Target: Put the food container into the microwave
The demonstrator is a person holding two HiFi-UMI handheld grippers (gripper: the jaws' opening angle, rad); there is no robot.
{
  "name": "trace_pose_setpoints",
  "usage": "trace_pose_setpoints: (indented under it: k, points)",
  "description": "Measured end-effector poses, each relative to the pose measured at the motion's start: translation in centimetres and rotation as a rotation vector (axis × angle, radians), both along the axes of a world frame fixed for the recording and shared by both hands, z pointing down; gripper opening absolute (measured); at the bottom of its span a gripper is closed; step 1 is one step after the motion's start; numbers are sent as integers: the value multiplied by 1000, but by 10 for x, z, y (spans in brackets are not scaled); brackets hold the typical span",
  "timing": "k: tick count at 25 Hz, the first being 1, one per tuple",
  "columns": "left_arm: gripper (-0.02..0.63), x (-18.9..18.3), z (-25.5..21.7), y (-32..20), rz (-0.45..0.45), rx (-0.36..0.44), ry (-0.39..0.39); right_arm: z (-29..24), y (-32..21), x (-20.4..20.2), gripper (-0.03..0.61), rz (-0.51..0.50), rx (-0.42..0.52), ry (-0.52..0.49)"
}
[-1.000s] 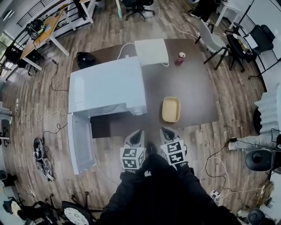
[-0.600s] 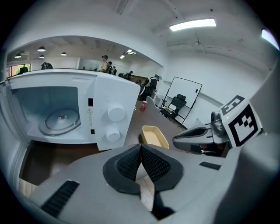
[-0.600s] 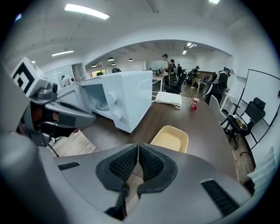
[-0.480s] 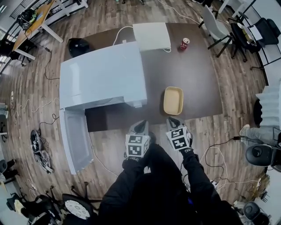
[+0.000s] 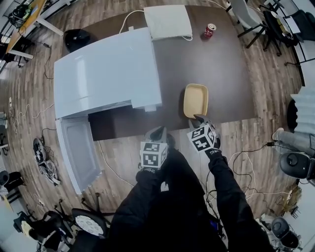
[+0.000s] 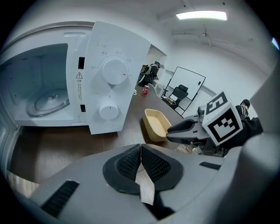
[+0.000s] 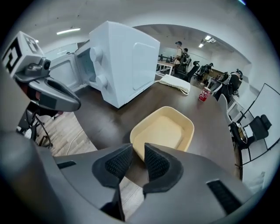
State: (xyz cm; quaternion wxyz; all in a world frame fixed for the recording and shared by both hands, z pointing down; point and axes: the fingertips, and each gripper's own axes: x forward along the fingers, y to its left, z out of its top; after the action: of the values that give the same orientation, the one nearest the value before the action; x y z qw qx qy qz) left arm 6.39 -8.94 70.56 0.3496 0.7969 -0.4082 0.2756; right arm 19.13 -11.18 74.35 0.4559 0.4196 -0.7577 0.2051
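Note:
The pale yellow food container lies empty on the dark table, right of the white microwave. The microwave door hangs open toward me, and its cavity with the glass plate shows in the left gripper view. My right gripper is at the container's near rim, jaws a little apart with nothing between them. My left gripper hovers over the table's front edge, left of the right one, its pads pressed together and empty.
A flat white pad with a cable and a red can sit at the table's far end. A black bag lies behind the microwave. Office chairs stand at the far right, and cables trail on the wood floor.
Both grippers have moved forward toward the table. The right one has gone from short of the table edge to the container's near rim. The whole view has shifted closer.

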Motion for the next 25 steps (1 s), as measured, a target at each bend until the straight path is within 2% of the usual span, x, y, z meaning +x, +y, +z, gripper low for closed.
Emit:
trace_pose_setpoints:
  k: [6,9,13,25]
  points:
    - [34,-8,8,-2,-10,-21,-18,21,4,-1,115,-132,-69,88]
    - [34,-9,9,-2,-17,-25,-21,28,5,0,112,-199,-65,163]
    - [34,-16,11,-2,-29,-29,-21,29,0,-1,46,-266,-44,243]
    - [34,-20,2,10,-61,-14,-15,1,11,-7,34,-280,14,253]
